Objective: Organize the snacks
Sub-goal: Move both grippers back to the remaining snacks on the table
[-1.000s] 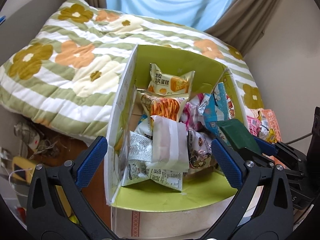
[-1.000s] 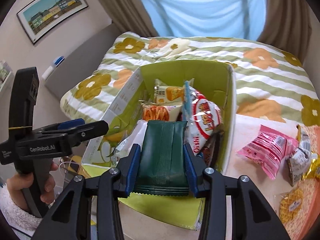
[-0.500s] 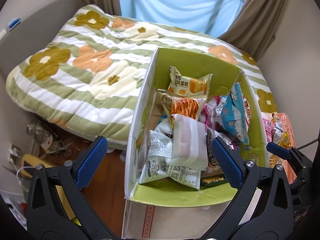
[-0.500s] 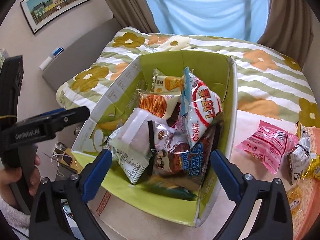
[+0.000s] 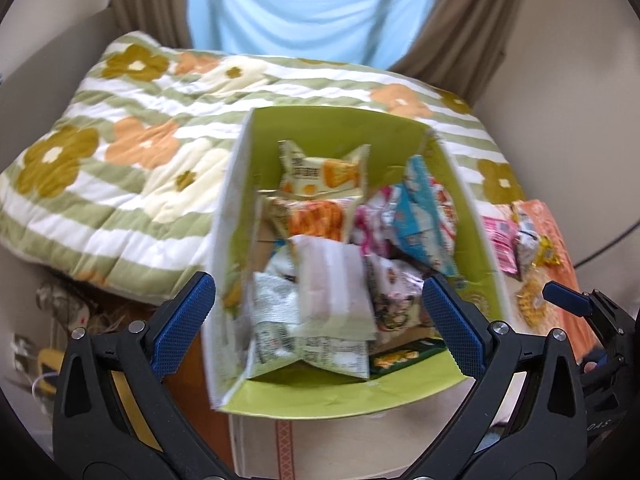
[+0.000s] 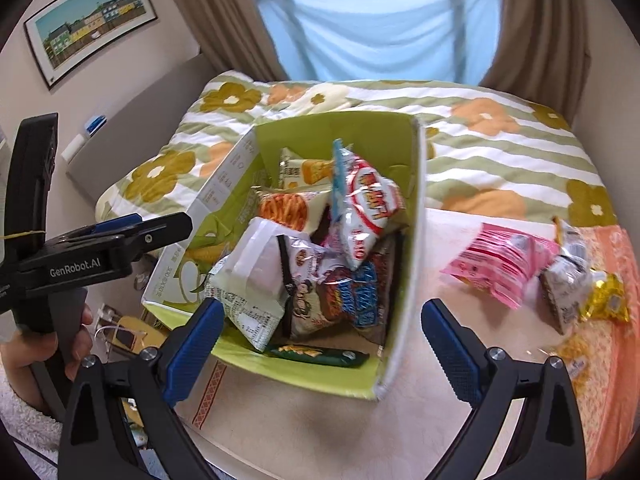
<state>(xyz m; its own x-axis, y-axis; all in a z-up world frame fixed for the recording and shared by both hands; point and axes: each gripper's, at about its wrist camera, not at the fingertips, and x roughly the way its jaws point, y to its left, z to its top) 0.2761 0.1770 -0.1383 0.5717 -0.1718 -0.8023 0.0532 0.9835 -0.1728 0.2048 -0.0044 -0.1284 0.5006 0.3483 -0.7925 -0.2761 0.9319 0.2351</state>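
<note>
A flowered quilt lies beyond the pale table where the green box now holds the dark green packet released by the right gripper, both grippers spread, left gripper empty.

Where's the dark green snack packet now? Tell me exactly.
In the right wrist view, the dark green packet lies flat at the near end of the green box, below the cartoon-printed bag.
</note>
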